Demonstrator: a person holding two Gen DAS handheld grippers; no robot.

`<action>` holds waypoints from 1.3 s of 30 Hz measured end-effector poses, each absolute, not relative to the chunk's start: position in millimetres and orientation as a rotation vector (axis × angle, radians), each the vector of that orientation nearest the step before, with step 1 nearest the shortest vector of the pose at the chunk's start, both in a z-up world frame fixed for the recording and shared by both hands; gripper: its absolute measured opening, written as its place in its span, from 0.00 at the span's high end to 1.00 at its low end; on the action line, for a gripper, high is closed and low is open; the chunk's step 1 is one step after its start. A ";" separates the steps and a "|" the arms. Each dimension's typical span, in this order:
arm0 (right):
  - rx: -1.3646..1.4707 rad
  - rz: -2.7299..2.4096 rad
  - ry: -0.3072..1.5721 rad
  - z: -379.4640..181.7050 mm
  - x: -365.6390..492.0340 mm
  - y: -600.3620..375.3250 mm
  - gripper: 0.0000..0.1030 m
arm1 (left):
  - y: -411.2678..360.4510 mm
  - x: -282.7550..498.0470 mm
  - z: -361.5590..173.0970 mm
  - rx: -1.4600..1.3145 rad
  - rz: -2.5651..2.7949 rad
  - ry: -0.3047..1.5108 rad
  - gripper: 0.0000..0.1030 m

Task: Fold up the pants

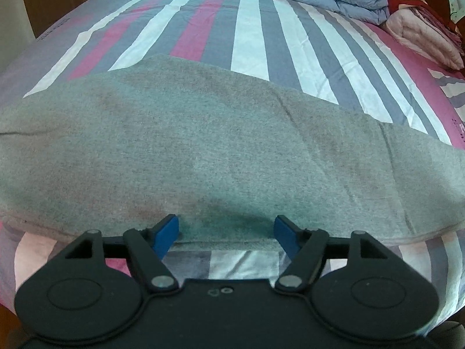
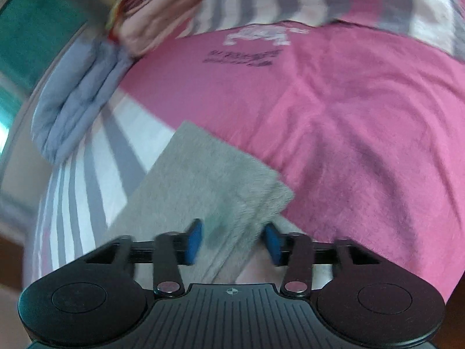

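Pants [image 1: 221, 151] flat on bed [image 1: 252, 40], both hand-held grippers apart.

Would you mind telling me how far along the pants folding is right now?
Done: the grey pants lie flat in a long band on the striped bed sheet, apparently folded lengthwise. In hand: nothing gripped; the left gripper and right gripper stand open over the cloth's edge and end. Left: probably folding the band across its length.

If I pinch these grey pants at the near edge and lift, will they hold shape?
Probably not: the grey pants lie limp, following the striped bedsheet, so they should droop. The fuzzy knit looks grippy, unlikely to slip.
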State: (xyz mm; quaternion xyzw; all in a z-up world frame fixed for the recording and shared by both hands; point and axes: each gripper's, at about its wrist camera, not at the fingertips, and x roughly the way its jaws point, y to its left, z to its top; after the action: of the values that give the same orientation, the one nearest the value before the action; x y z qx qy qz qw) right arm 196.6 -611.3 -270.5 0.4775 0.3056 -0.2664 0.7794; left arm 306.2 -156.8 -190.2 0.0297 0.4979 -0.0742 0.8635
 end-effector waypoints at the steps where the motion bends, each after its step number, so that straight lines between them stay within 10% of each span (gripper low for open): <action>1: 1.062 -0.579 0.652 -272.6 195.8 -613.8 0.75 | -157.0 306.6 -190.8 0.065 -0.155 1.044 0.37; 26: 0.810 -0.558 0.620 -228.5 205.6 -585.1 0.89 | -124.9 307.3 -183.1 0.023 -0.117 1.031 0.35; 39: 0.225 -0.031 0.422 -102.2 272.0 -327.0 0.90 | -25.0 317.9 -172.5 -0.131 -0.002 0.991 0.35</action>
State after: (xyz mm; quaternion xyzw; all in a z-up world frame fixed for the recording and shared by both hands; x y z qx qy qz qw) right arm 272.0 -327.0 -102.2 0.1112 0.2091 -0.0155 0.9714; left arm 317.9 -25.0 -172.5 -0.0628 0.4749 -0.0011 0.8778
